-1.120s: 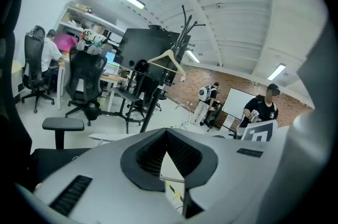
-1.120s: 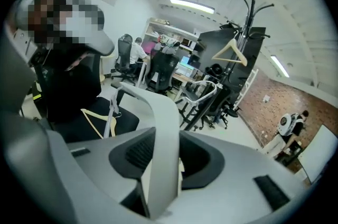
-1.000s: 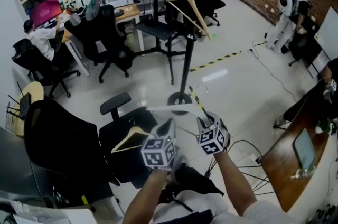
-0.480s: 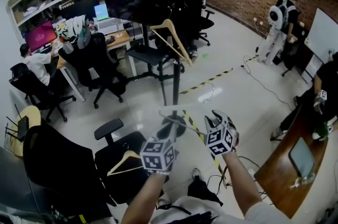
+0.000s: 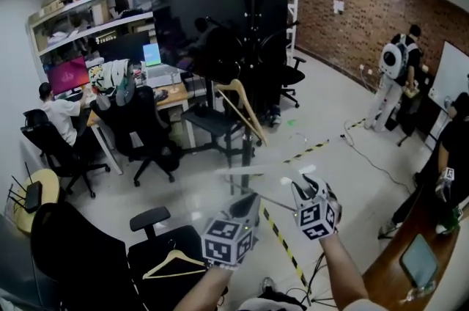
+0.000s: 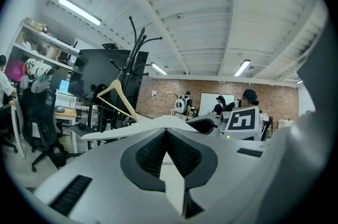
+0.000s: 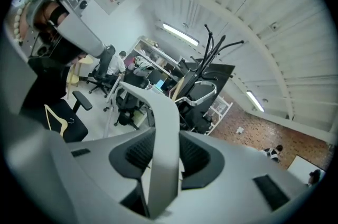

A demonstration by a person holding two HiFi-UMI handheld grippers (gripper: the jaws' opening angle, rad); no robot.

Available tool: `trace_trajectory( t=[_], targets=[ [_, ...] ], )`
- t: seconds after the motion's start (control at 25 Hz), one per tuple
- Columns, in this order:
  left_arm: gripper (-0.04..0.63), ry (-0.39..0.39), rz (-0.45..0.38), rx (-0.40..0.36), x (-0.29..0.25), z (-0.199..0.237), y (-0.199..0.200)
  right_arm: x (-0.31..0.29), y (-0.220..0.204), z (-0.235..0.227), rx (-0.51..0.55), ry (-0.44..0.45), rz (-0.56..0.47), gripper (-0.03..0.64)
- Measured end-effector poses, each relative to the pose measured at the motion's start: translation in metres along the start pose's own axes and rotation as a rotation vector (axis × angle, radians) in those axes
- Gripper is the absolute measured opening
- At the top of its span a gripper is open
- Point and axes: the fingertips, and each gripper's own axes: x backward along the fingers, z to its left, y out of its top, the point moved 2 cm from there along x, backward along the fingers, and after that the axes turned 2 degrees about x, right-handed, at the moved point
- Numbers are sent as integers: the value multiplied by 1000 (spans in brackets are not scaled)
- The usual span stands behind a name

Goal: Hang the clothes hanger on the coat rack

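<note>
A white plastic hanger (image 5: 258, 175) is held up between both grippers, in front of the black coat rack (image 5: 251, 45). My left gripper (image 5: 246, 205) is shut on one arm of the white hanger (image 6: 138, 127). My right gripper (image 5: 303, 191) is shut on the other arm of the white hanger (image 7: 164, 130), near its thin metal hook. A wooden hanger (image 5: 241, 108) hangs on the rack, lower than its top prongs (image 6: 138, 42). The rack's upper hooks (image 7: 214, 43) stand ahead of the right gripper, apart from the white hanger.
A second wooden hanger (image 5: 174, 262) lies on a black office chair (image 5: 88, 251) at the lower left. Desks with monitors (image 5: 150, 56) and chairs stand behind the rack. People stand by a whiteboard (image 5: 448, 75) at the right. A brown table (image 5: 418, 265) is at the lower right.
Both grippers have risen with the white hanger held between them. The head view has tilted up, so the rack's top prongs and the ceiling now show.
</note>
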Motion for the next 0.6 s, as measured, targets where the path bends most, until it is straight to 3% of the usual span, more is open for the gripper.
trace_trajectory(
  t=[0.6],
  targets=[
    [-11,-1,-79,-115,-23,-15,94,-26,65,-94,1,-16,-177,155]
  ],
)
